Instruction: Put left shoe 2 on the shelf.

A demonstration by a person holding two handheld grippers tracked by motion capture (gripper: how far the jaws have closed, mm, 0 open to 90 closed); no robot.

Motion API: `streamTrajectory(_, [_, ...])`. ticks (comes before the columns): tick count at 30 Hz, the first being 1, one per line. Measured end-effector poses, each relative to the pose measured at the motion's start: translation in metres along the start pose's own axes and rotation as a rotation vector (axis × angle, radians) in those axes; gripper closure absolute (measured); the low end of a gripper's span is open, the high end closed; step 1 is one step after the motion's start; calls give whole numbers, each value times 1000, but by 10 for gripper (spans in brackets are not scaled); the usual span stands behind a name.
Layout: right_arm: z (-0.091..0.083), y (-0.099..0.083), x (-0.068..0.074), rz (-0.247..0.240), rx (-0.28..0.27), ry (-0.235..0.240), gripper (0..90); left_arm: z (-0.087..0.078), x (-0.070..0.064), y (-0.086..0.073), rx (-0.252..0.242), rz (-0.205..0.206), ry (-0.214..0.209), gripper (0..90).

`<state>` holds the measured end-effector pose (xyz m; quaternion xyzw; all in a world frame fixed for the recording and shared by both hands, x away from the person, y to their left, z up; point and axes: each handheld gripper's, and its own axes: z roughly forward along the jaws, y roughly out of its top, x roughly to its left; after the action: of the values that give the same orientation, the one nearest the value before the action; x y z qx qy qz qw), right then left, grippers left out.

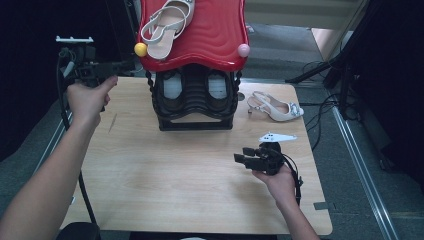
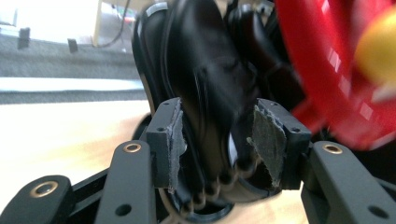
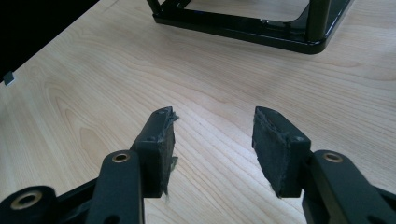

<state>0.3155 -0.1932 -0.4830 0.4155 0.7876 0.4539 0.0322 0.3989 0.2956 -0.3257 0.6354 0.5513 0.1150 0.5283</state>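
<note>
A shoe rack with a glossy red top shelf (image 1: 215, 35) and a black lower frame (image 1: 195, 107) stands at the back of the wooden table (image 1: 175, 175). A white strappy sandal (image 1: 165, 25) lies on the red shelf, and its mate (image 1: 277, 107) lies on the table to the rack's right. Two dark shoes with pale insoles (image 1: 172, 87) sit in the lower tier. My left gripper (image 1: 125, 65) is open beside the rack's left side, level with the red shelf's rim; its own view is blurred, with the black rack side (image 2: 205, 70) beyond the jaws. My right gripper (image 1: 239, 159) is open over bare wood, pointing left.
A yellow knob (image 1: 141, 49) and a pink knob (image 1: 243, 50) mark the red shelf's front corners. The rack's black base (image 3: 243, 23) lies ahead of the right gripper (image 3: 212, 140). Black stand legs and cables (image 1: 325, 100) run along the floor off the table's right edge.
</note>
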Motion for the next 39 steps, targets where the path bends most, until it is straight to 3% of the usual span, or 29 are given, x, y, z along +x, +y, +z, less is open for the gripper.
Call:
streamTrajectory(3, [-1,0,0,10,-2,-1,501,3,7,-18,11,-22,-14,525])
streamTrajectory(6, [-1,0,-1,8,0,-3,500,9,11,-36,30,-12,0,523])
streamTrajectory(11, [0,0,-1,5,0,-5,499,16,16,-63,50,-48,-26,521])
streamTrajectory(13, [0,0,-2,8,4,-4,498,19,15,-72,53,-23,-14,531])
streamTrajectory(23, [0,0,-5,4,-1,-10,498,24,11,-108,95,3,-29,511])
streamTrajectory(31, [-2,0,-9,6,-11,-21,498,22,9,-128,101,17,-36,499])
streamTrajectory(36, [-3,0,-11,12,-13,-29,498,21,12,-132,121,19,-38,490])
streamTrajectory(39, [-4,0,-11,16,-13,-29,498,21,10,-135,143,45,-31,487])
